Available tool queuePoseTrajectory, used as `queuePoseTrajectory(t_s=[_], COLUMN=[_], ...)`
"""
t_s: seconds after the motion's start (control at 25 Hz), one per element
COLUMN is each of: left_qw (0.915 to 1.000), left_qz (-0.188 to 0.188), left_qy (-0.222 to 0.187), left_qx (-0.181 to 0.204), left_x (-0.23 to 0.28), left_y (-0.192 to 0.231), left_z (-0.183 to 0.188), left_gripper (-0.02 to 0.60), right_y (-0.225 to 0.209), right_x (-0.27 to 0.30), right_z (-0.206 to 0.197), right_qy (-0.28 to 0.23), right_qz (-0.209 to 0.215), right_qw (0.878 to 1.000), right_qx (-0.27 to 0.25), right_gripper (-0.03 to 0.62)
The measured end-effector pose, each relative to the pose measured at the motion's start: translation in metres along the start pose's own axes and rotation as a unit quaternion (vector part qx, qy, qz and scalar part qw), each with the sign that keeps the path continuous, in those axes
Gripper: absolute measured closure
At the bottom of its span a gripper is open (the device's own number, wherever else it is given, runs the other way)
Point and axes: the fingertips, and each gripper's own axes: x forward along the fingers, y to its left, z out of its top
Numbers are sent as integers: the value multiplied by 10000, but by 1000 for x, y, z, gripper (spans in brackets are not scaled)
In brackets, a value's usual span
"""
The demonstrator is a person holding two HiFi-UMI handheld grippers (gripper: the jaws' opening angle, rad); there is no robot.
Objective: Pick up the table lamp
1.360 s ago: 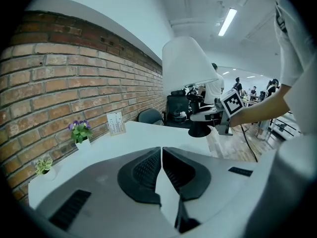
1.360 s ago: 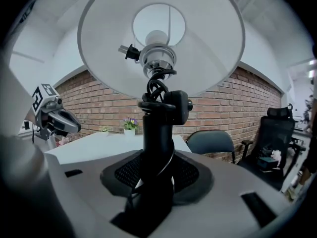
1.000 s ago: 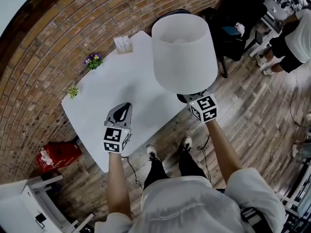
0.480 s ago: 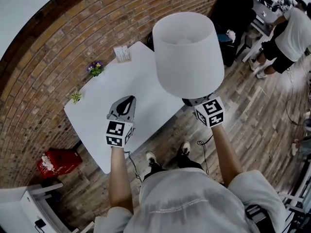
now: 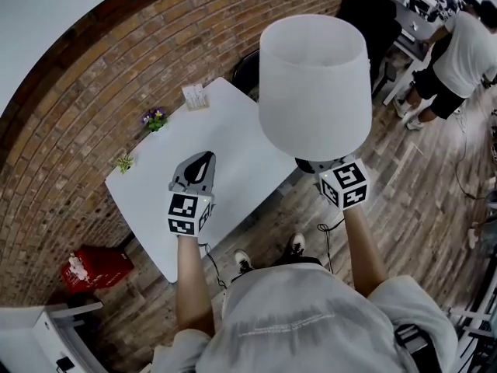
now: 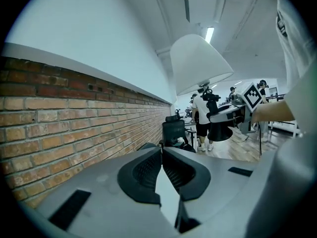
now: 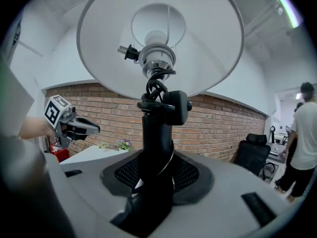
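Observation:
The table lamp (image 5: 314, 84) has a white shade and a black stem (image 7: 157, 133) with its cord wrapped round it and the plug by the bulb. It is held up in the air, to the right of the white table (image 5: 233, 142). My right gripper (image 5: 317, 165) is shut on the stem, just under the shade; its own view looks up into the shade (image 7: 163, 38). My left gripper (image 5: 199, 162) hovers over the table's near part, jaws shut with nothing between them. In the left gripper view the lamp (image 6: 200, 63) hangs ahead at the right.
On the table's far side are a small purple-flowered plant (image 5: 154, 118), a tiny green plant (image 5: 123, 162) and a card holder (image 5: 195, 95). A brick wall runs behind. A black office chair (image 5: 248, 68) stands past the table. A red bag (image 5: 97, 269) lies on the wood floor. A person (image 5: 458, 49) stands at the far right.
My right gripper has lifted the lamp higher and carried it a little to the right. The left gripper has stayed over the table.

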Motion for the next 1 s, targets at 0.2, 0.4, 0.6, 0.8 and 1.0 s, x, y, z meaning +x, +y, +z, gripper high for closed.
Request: queuePoseTrajectory(t_s=[0.2, 0.4, 0.6, 0.8, 1.0], left_qw=[9999, 9993, 9985, 9983, 9986], left_qz=[31, 3, -34, -45, 0], left_qy=[-151, -356, -458, -459, -389], left_qx=[66, 141, 294, 350, 364], left_x=[-4, -8, -8, -10, -14], left_y=[-4, -8, -14, -16, -16], left_z=[18, 42, 59, 61, 56], left_gripper=[565, 565, 565, 565, 565], right_y=[-10, -13, -12, -7, -4], right_x=[-17, -27, -30, -28, -27], right_z=[13, 26, 29, 25, 23], right_qy=[-108, -248, -272, -280, -272], right_qz=[-173, -246, -229, -169, -140], right_qw=[9998, 9993, 9990, 9992, 9992], right_qx=[-62, -162, -268, -219, -259], right_gripper=[434, 434, 434, 434, 434])
